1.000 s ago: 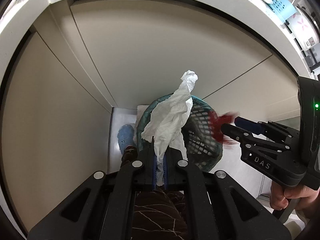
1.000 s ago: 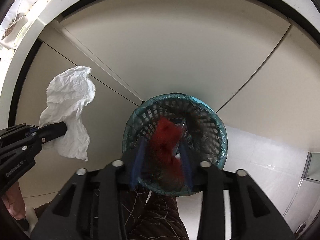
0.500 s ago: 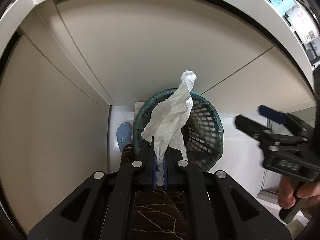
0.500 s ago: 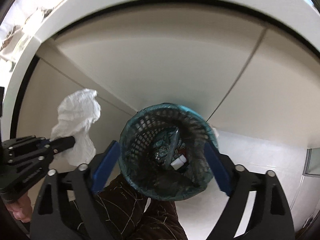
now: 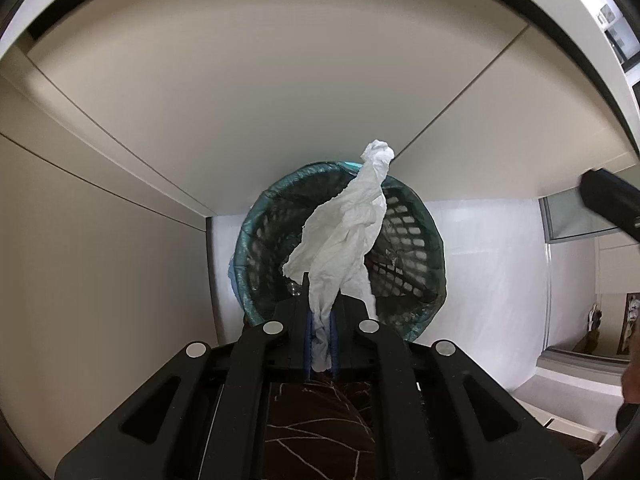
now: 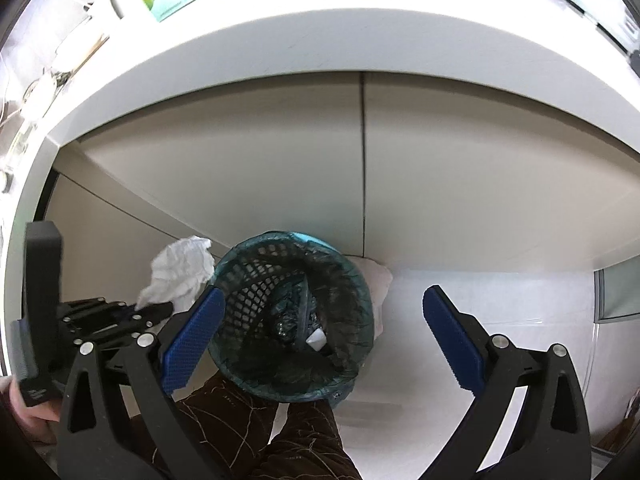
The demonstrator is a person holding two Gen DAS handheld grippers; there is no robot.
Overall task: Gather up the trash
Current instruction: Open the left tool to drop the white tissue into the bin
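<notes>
Beige cabinet doors (image 5: pixel 280 128) close off the space under a white countertop (image 6: pixel 320 44), and pale floor tiles (image 5: pixel 492 280) run out below them. On those tiles, against the cabinet base, stands a round mesh wastebasket (image 6: pixel 294 320) lined with a teal bag, scraps lying at its bottom. I point both tongs steeply down at it. My left gripper (image 5: pixel 320 332) is clamped nearly closed on a crumpled white paper towel (image 5: pixel 344 232), whose twisted upper end stands up in front of the basket's mouth; seen from my right wrist, the towel hangs just beside the basket's left rim. My right gripper (image 6: pixel 324 336) hangs above the basket with its blue pads (image 6: pixel 192 334) spread to either side of it, jaws opening, nothing between them but the bin far below. A patterned brown trouser leg (image 6: pixel 280 432) shows beneath both tools.
</notes>
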